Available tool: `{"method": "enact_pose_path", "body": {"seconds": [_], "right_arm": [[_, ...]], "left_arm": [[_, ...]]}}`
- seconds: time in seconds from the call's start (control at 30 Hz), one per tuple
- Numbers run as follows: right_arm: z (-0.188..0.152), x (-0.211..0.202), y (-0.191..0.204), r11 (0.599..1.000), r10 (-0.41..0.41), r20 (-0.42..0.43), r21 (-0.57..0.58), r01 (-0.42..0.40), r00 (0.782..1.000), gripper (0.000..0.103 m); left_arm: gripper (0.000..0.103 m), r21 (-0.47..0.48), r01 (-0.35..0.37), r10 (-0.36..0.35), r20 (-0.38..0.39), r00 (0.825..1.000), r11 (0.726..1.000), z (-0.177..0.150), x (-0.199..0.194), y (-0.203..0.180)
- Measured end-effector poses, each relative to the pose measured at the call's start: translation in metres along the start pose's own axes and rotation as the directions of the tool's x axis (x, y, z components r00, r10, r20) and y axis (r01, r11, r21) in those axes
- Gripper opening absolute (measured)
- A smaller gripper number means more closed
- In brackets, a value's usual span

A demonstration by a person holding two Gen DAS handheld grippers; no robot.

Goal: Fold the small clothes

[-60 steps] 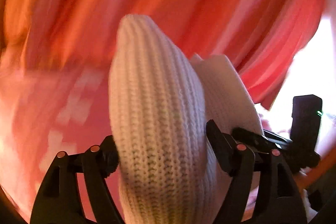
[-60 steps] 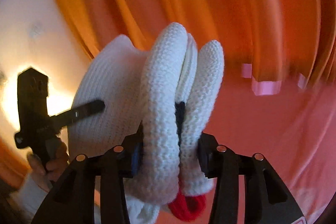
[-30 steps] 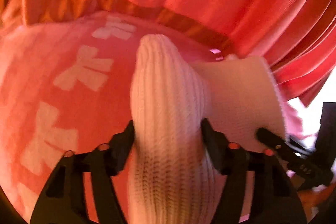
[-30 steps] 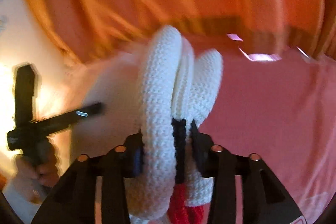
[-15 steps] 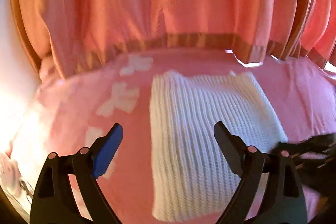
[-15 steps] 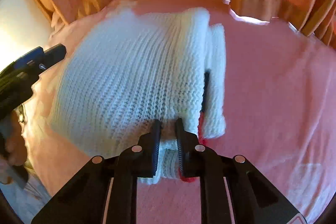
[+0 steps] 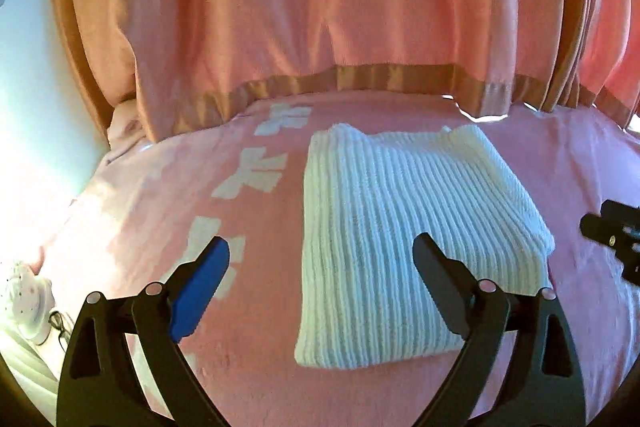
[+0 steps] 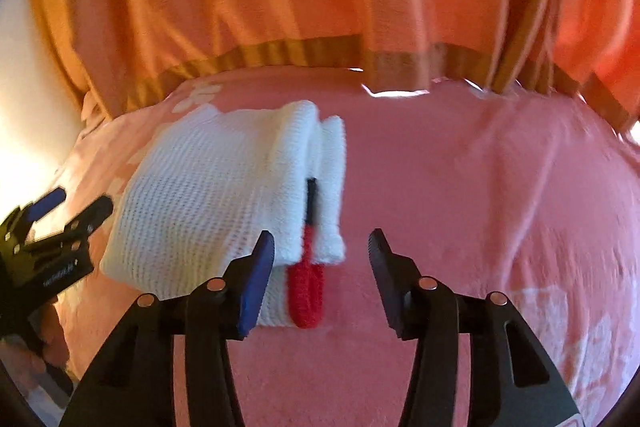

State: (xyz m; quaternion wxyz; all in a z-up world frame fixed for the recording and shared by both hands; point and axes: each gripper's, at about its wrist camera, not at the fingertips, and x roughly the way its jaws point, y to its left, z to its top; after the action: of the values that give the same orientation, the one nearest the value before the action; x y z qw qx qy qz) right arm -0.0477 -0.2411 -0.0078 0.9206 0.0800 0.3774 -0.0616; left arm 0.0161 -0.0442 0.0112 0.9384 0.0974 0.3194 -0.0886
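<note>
Left gripper (image 7: 320, 263): spread wide with nothing between the fingers, it hangs just above the near-left part of the folded garment without touching it.
White knit garment (image 7: 404, 239): lies folded into a flat rectangle on the pink blanket (image 7: 240, 379), in front of the curtain hem, between the two grippers.
Right gripper (image 8: 322, 259): also spread and empty, just off the garment's right edge, where the stacked layers show.
Red and dark trim (image 8: 307, 291): a red knitted tab and a dark strip poke out from between the layers on the near right side.
Step in hand: my judgement is that the fold is laid down and what is left is tidying — tucking the red tab in and squaring the loose right-hand layers.
How to do it well: pinch only the stray layer at its near corner, slide it level with the stack, and press down rather than lift, so that the soft knit does not spring open.
Risk: a thick, springy knit probably unrolls if tugged sideways.
Curtain (image 7: 320, 7): hangs behind, its band resting on the blanket's far edge.
Hard to make out: what kind of garment it is, how many layers it has, and what the small pale object at the left view's bottom-left edge is — it is glare-washed. The fisheye rim cuts off the blanket's edges.
</note>
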Motion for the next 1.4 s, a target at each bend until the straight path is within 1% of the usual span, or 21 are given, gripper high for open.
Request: {"method": "enact_pose_path", "body": {"seconds": [0.13, 0.2, 0.27, 0.33, 0.43, 0.57, 0.67, 0.77, 0.83, 0.9, 0.97, 1.03, 1.07, 1.2, 1.27, 1.4], "right_arm": [[-0.012, -0.004, -0.003, 1.0, -0.026, 0.009, 0.017, 0.026, 1.0, 0.057], [-0.021, -0.007, -0.001, 0.999, -0.033, 0.016, 0.017, 0.032, 0.999, 0.06], [-0.029, -0.008, 0.005, 0.999, -0.052, 0.023, 0.001, 0.052, 0.998, 0.062], [-0.036, -0.01, 0.011, 0.998, -0.066, 0.027, -0.015, 0.066, 0.997, 0.062], [-0.048, -0.01, 0.019, 0.995, -0.093, 0.037, -0.024, 0.094, 0.995, 0.063], [-0.061, -0.008, 0.025, 0.996, -0.085, 0.023, -0.013, 0.085, 0.996, 0.063], [-0.063, -0.008, 0.031, 0.995, -0.09, 0.032, -0.039, 0.092, 0.995, 0.063], [-0.06, -0.012, 0.039, 0.991, -0.113, 0.066, -0.065, 0.118, 0.991, 0.064], [-0.058, -0.013, 0.041, 0.99, -0.122, 0.061, -0.07, 0.126, 0.991, 0.066], [-0.056, -0.012, 0.042, 0.987, -0.14, 0.036, -0.076, 0.143, 0.989, 0.066], [-0.055, -0.012, 0.043, 0.989, -0.13, 0.008, -0.075, 0.13, 0.991, 0.066], [-0.056, -0.013, 0.047, 0.987, -0.135, 0.004, -0.089, 0.135, 0.991, 0.066], [-0.056, -0.014, 0.048, 0.986, -0.14, 0.006, -0.093, 0.14, 0.99, 0.066], [-0.057, -0.016, 0.049, 0.987, -0.134, 0.007, -0.093, 0.134, 0.991, 0.066], [-0.056, -0.017, 0.048, 0.987, -0.131, 0.011, -0.089, 0.131, 0.991, 0.066], [-0.056, -0.02, 0.048, 0.988, -0.127, 0.024, -0.08, 0.129, 0.992, 0.066]], "left_arm": [[0.091, -0.005, -0.013, 0.013, 0.007, 1.0, 1.0, -0.013, -0.007, -0.006], [0.091, -0.004, -0.006, 0.006, 0.018, 1.0, 1.0, -0.019, -0.011, -0.01], [0.091, -0.027, 0.014, -0.013, 0.019, 1.0, 1.0, -0.026, -0.014, -0.012], [0.091, -0.043, 0.029, -0.029, 0.009, 1.0, 0.999, -0.032, -0.015, -0.015], [0.091, -0.037, 0.026, -0.026, 0.002, 1.0, 0.999, -0.041, -0.017, -0.022], [0.091, -0.046, 0.023, -0.024, -0.014, 1.0, 0.999, -0.054, -0.018, -0.028], [0.091, -0.039, 0.019, -0.02, -0.032, 0.999, 0.999, -0.059, -0.016, -0.033], [0.091, -0.024, 0.004, -0.005, -0.021, 1.0, 1.0, -0.06, -0.017, -0.037], [0.091, -0.027, -0.003, 0.003, -0.021, 1.0, 1.0, -0.058, -0.018, -0.037], [0.091, -0.034, -0.009, 0.007, -0.064, 0.998, 0.999, -0.055, -0.017, -0.036], [0.091, -0.047, 0.011, -0.016, -0.109, 0.994, 0.999, -0.055, -0.017, -0.035], [0.09, -0.06, 0.026, -0.034, -0.139, 0.99, 0.998, -0.056, -0.018, -0.035], [0.091, -0.064, 0.016, -0.025, -0.15, 0.988, 0.998, -0.056, -0.019, -0.035], [0.091, -0.094, 0.022, -0.036, -0.147, 0.988, 0.995, -0.053, -0.023, -0.03], [0.091, -0.101, 0.013, -0.027, -0.131, 0.991, 0.995, -0.05, -0.026, -0.028], [0.091, -0.108, 0.005, -0.019, -0.122, 0.992, 0.994, -0.047, -0.03, -0.025]]}}
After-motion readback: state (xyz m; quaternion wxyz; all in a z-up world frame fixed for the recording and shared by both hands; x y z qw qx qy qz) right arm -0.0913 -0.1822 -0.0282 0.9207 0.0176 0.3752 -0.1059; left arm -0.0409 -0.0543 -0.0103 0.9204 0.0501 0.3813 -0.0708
